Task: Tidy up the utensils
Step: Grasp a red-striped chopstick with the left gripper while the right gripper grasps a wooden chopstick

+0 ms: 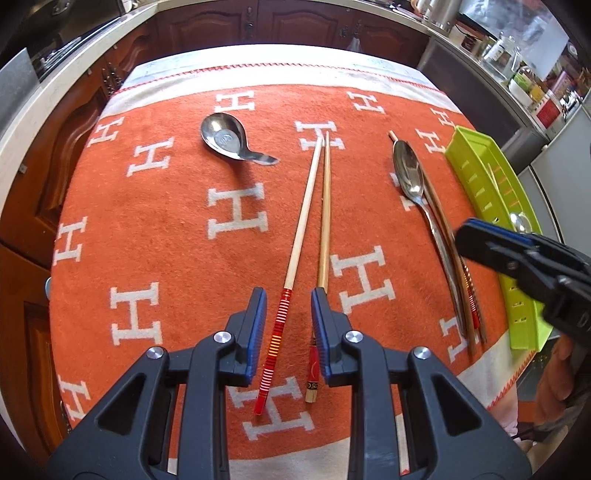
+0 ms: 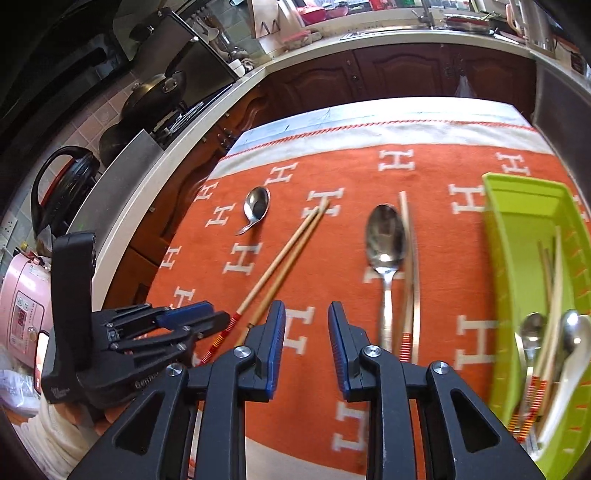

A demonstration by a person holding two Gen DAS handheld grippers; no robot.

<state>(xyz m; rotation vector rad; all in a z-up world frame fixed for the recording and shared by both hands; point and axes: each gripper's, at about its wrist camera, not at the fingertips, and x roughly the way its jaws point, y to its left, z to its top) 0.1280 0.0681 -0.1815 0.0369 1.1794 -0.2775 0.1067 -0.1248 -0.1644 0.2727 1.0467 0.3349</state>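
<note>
The left gripper (image 1: 288,332) hangs low over an orange cloth (image 1: 177,221) patterned with white H letters, its blue-padded fingers apart. Between them runs the red-striped handle end of one chopstick of a pair (image 1: 314,221); the pads do not press on it, and the second stick's handle lies just inside the right pad. The right gripper (image 2: 306,347) hovers over bare cloth between that pair and a long steel spoon (image 2: 386,254), its fingers also apart with nothing between them.

The cloth covers a table, with a pale border and red stitching along its far and near edges. The chopsticks are pale wood and lie close together, tips almost meeting at the far end. The long spoon lies bowl away, with a second pair of chopsticks (image 2: 412,266) touching its right side. Farther left rests a short, wide-bowled steel spoon (image 1: 231,139) with a curled handle, well apart from the rest.

At the cloth's right edge sits a lime-green slotted tray (image 2: 517,236), already holding chopsticks and spoons at its near end. Open cloth lies around the short spoon and between the utensil groups. Beyond the table stand dark wooden cabinets (image 1: 295,26) under a pale counter, with pans and a pink cooker (image 2: 22,306) to the left.
</note>
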